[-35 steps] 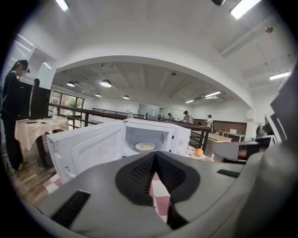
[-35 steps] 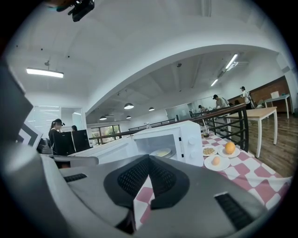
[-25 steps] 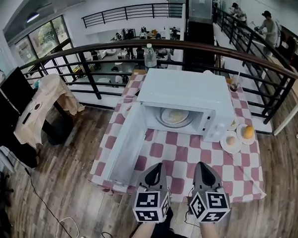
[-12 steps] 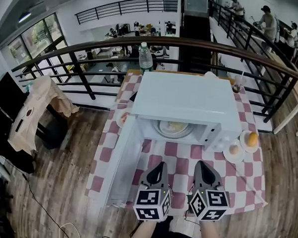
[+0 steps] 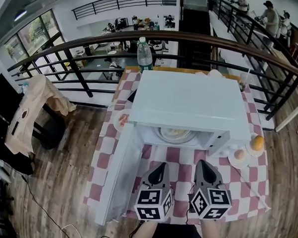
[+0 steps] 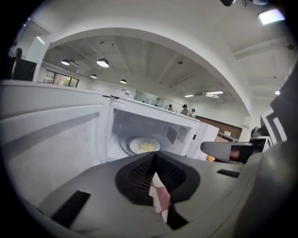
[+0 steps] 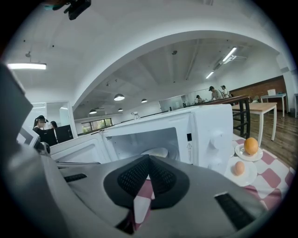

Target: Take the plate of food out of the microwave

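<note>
Left tongs (image 5: 160, 167) and right tongs (image 5: 203, 165) hover closed and empty before the microwave (image 5: 190, 100), its door (image 5: 117, 171) already open, the plate of food (image 5: 174, 135) inside not yet grasped.

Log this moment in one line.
microwave door open | plate of food inside | left gripper shut, empty | right gripper shut, empty

A smooth, glossy white microwave (image 5: 189, 105) stands at centre frame on a red-and-white checked cloth tablecloth (image 5: 182, 157). A matt wooden plank floor (image 5: 51, 170) surrounds it. Across the top runs a dark metal railing (image 5: 183, 36). At the bottom, the left gripper (image 5: 161, 166) and right gripper (image 5: 202, 164) look like matt grey plastic.
</note>
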`<state>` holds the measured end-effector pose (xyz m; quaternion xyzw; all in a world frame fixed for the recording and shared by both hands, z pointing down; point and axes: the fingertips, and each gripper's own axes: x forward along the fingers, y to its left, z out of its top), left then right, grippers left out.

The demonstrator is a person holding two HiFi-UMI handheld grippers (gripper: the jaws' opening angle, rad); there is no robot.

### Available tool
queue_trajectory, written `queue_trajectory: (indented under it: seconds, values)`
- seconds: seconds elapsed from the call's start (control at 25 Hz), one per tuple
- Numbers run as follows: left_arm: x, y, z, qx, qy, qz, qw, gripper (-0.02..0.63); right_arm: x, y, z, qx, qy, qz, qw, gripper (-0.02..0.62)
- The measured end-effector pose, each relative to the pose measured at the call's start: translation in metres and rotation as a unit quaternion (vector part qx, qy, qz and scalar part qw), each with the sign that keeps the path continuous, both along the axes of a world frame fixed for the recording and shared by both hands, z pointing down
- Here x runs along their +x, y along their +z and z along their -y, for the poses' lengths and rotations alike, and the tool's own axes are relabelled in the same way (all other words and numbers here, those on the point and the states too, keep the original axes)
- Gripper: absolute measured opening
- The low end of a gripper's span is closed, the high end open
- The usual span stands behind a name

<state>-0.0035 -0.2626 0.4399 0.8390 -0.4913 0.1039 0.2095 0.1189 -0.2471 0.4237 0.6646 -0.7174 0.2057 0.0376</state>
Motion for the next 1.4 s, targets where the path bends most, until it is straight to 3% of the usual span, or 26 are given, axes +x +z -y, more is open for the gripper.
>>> queue_trajectory:
  seconds: [0.24,0.48,0.68,0.92,1.4]
  values:
    - [0.009,0.011,0.012,-0.028,-0.005,-0.038,0.9989,0.008,0.004,0.012,0.016,-0.014,0.005,0.049,0.999,-0.006]
    - [0.016,0.021,0.025,-0.043,-0.021,-0.05,0.9976,0.008,0.006,0.027,0.032,-0.034,0.006,0.108,0.994,-0.006]
    - [0.018,0.036,0.033,-0.069,-0.036,-0.058,0.9953,0.006,0.007,0.038,0.045,-0.056,-0.005,0.171,0.984,-0.006]
    - [0.022,0.053,0.048,-0.11,-0.057,-0.102,0.9871,0.006,0.01,0.057,0.056,-0.084,0.002,0.25,0.965,-0.008]
    - [0.03,0.067,0.083,-0.137,-0.124,-0.203,0.9616,0.002,0.017,0.07,0.065,-0.095,-0.007,0.261,0.961,-0.006]
